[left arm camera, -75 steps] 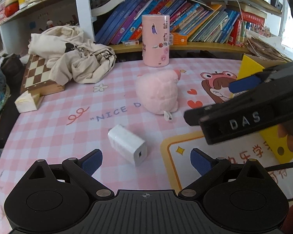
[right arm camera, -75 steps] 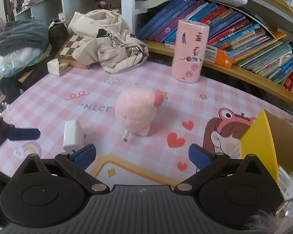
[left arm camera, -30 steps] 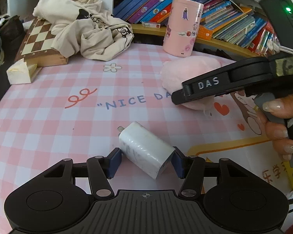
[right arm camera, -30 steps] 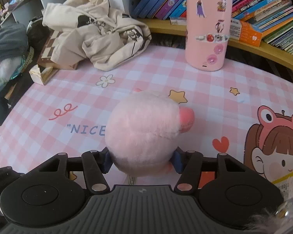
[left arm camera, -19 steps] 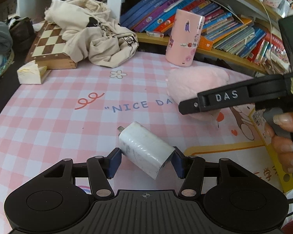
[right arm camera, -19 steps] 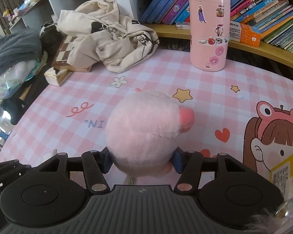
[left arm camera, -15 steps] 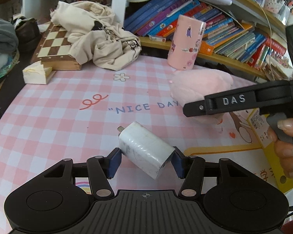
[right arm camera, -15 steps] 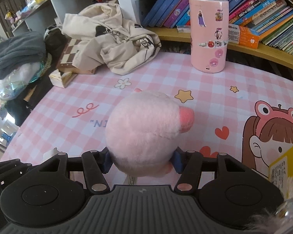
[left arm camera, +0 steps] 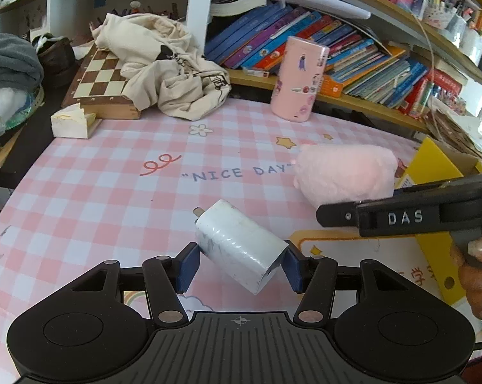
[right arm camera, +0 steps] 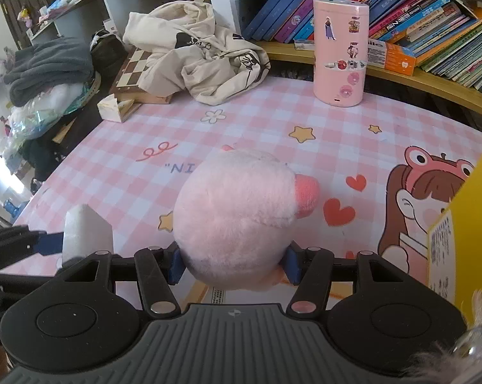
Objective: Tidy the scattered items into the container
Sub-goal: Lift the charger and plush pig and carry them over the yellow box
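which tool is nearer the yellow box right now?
Right. The right tool, shut on the pink plush, sits just left of the yellow box; the left tool, holding the white charger, is farther left.

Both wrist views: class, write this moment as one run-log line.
left gripper: shut on white charger | right gripper: shut on pink plush | yellow box: at right, neither item in yet

Pink plush toy (right arm camera: 237,220), white charger (left arm camera: 239,244), pink-checked tablecloth (left arm camera: 96,192).
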Demonstrator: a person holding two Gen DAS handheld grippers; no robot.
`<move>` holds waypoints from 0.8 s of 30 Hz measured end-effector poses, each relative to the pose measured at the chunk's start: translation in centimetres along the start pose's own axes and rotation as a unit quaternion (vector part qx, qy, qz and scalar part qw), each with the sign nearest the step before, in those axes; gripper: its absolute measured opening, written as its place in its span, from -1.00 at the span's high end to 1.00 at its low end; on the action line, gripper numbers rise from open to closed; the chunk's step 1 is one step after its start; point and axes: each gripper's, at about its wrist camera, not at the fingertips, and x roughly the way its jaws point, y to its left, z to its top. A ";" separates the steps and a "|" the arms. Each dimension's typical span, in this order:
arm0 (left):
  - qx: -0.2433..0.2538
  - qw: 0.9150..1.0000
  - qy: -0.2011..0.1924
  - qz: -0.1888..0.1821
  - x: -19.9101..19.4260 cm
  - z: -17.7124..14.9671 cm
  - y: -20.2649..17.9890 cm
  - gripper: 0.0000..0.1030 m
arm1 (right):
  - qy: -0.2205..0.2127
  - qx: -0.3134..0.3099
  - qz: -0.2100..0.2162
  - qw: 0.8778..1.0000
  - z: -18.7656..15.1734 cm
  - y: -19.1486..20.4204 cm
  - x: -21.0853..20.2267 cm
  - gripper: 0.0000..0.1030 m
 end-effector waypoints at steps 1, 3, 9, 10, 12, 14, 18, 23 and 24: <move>0.002 1.000 -0.001 0.000 -0.3 -0.1 -0.1 -0.06 | 0.000 0.002 0.001 1.000 -0.2 0.1 -0.2 -0.07; 0.005 1.000 -0.003 -0.002 -0.8 -0.2 -0.3 -0.06 | 0.002 0.009 0.003 1.000 -0.7 0.1 -0.7 -0.07; 0.012 1.000 -0.012 -0.005 -2.4 -0.7 -0.8 -0.06 | -0.006 0.011 0.002 1.000 -2.0 0.5 -2.4 -0.07; 0.013 1.000 -0.014 -0.005 -2.7 -0.8 -0.8 -0.06 | -0.006 0.011 0.001 1.000 -2.3 0.6 -2.7 -0.07; 0.015 1.000 -0.015 -0.006 -3.2 -1.1 -1.0 -0.06 | -0.006 0.011 0.000 1.000 -2.9 0.7 -3.1 -0.08; 0.017 1.000 -0.016 -0.007 -3.6 -1.5 -1.1 -0.06 | -0.005 0.012 -0.002 1.000 -3.6 0.8 -3.7 -0.08; 0.023 1.000 -0.017 -0.012 -4.4 -2.1 -1.5 -0.06 | -0.004 0.012 -0.005 1.000 -4.7 1.1 -4.6 -0.07; 0.031 0.999 -0.021 -0.018 -5.5 -2.8 -2.1 -0.06 | -0.007 0.010 -0.010 1.000 -6.0 1.4 -5.9 -0.08; 0.033 0.999 -0.022 -0.019 -5.8 -2.9 -2.2 -0.06 | -0.008 0.010 -0.011 1.000 -6.3 1.5 -6.1 -0.08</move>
